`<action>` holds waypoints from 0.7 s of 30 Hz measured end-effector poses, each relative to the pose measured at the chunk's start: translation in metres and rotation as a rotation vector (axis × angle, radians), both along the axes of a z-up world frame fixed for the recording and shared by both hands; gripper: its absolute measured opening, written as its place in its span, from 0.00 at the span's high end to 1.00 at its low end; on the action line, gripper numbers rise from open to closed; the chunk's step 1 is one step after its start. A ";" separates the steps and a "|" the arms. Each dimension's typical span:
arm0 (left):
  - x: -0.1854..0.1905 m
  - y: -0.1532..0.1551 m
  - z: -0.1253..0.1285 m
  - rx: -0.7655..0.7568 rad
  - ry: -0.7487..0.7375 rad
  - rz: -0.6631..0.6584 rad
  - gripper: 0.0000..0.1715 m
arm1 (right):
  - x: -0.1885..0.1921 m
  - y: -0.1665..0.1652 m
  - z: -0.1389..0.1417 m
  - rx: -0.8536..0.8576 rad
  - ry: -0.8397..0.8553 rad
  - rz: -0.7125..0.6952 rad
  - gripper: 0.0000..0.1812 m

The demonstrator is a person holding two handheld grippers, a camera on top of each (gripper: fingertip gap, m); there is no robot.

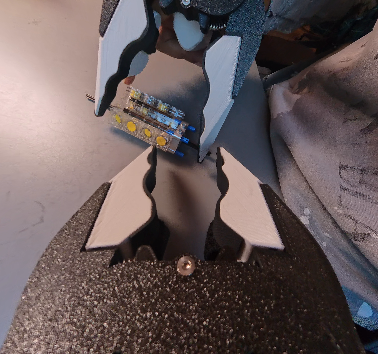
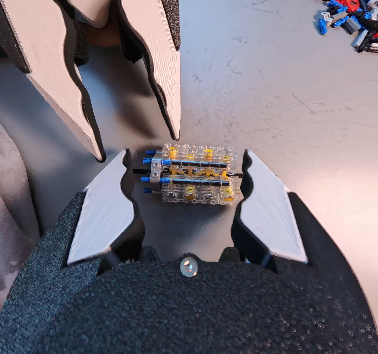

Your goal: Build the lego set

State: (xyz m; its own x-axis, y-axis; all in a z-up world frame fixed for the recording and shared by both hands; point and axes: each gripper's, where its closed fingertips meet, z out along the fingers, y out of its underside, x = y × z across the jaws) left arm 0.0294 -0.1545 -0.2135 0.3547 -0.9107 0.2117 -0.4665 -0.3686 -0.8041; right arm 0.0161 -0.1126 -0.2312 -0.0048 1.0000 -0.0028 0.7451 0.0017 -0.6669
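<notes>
At frame centre the clear brick assembly [image 2: 197, 175] lies on the grey table [image 2: 266, 98], straddled but untouched by the wide-open, empty right gripper [image 2: 185, 169]; the left gripper [image 1: 185, 154], likewise open and empty, is seen just beside its blue-pinned end.

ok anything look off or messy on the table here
Nothing looks damaged. The clear brick assembly lies flat on the table between the fingers of the open right gripper; the open left gripper is close by. A loose pile of small parts sits scattered at the far right, and the tabletop is scuffed.
</notes>
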 end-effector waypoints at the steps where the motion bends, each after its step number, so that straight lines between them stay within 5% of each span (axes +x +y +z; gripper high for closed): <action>1: -0.001 0.000 0.001 0.001 -0.004 0.002 0.67 | 0.000 0.000 0.001 0.005 -0.006 -0.020 0.42; 6: -0.002 0.000 0.000 0.006 0.003 0.006 0.67 | -0.001 0.006 -0.006 0.012 -0.036 -0.114 0.54; 15: 0.000 -0.004 -0.004 0.010 0.023 -0.011 0.67 | -0.002 0.004 -0.002 0.084 0.024 -0.062 0.54; 19: -0.002 0.000 0.000 0.007 -0.002 0.008 0.67 | 0.001 0.004 0.012 0.011 0.104 -0.064 0.37; 21: -0.002 0.003 0.001 0.003 -0.013 0.024 0.67 | 0.011 0.011 0.026 -0.006 0.154 -0.074 0.37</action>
State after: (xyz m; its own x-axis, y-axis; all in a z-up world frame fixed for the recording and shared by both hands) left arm 0.0269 -0.1517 -0.2125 0.3740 -0.9025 0.2135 -0.4467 -0.3771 -0.8113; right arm 0.0268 -0.1019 -0.2047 0.0680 0.9976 -0.0135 0.6321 -0.0536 -0.7730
